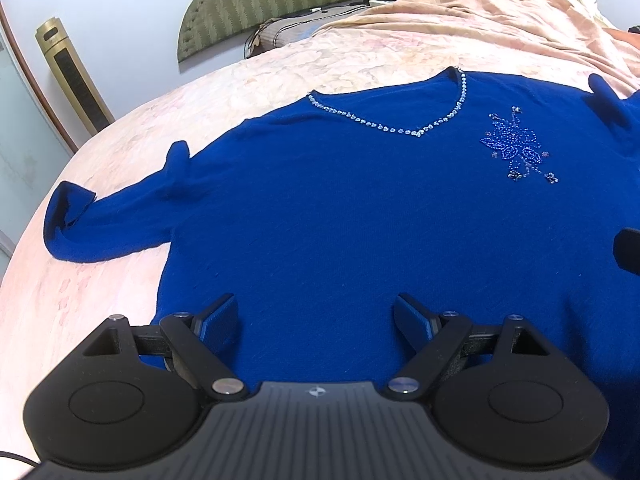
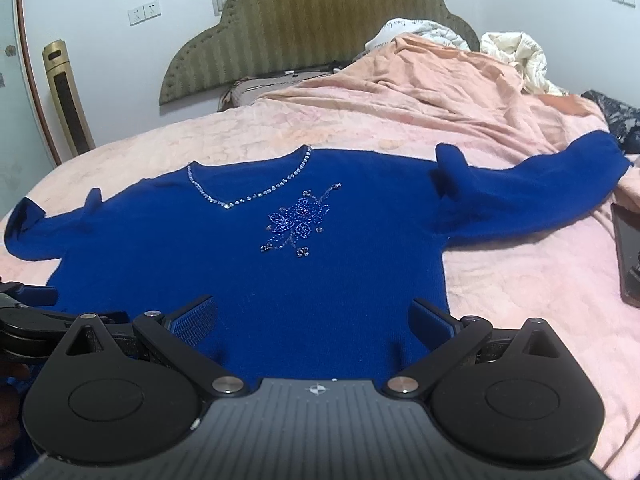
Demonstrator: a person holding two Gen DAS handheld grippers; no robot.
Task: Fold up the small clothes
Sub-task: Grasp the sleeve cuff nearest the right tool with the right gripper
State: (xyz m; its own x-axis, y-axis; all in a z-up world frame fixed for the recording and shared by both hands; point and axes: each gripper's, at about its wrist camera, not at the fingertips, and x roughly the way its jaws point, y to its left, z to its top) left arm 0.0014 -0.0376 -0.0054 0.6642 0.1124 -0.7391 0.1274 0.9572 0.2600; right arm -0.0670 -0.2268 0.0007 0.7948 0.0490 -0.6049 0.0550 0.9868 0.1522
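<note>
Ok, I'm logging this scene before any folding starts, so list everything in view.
sweater: one, royal blue, spread flat on the bed, sleeves out
beaded flower: one, blue, on the sweater's chest
bedspread: one, pale pink, under the sweater
blanket: one, peach, rumpled near the headboard
headboard: one, olive, against the wall
tower unit: one, gold, by the wall
wall sockets: two, white
left gripper: black, open over the hem
right gripper: black, open over the hem

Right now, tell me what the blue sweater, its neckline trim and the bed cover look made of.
Sweater: probably a fine knit, matte and soft, with faint ribbing near the hem.
Neckline trim: small clear stones or beads, glinting; glass or plastic, unclear.
Bed cover: plush, fleecy pink fabric with a pressed floral pattern.
</note>
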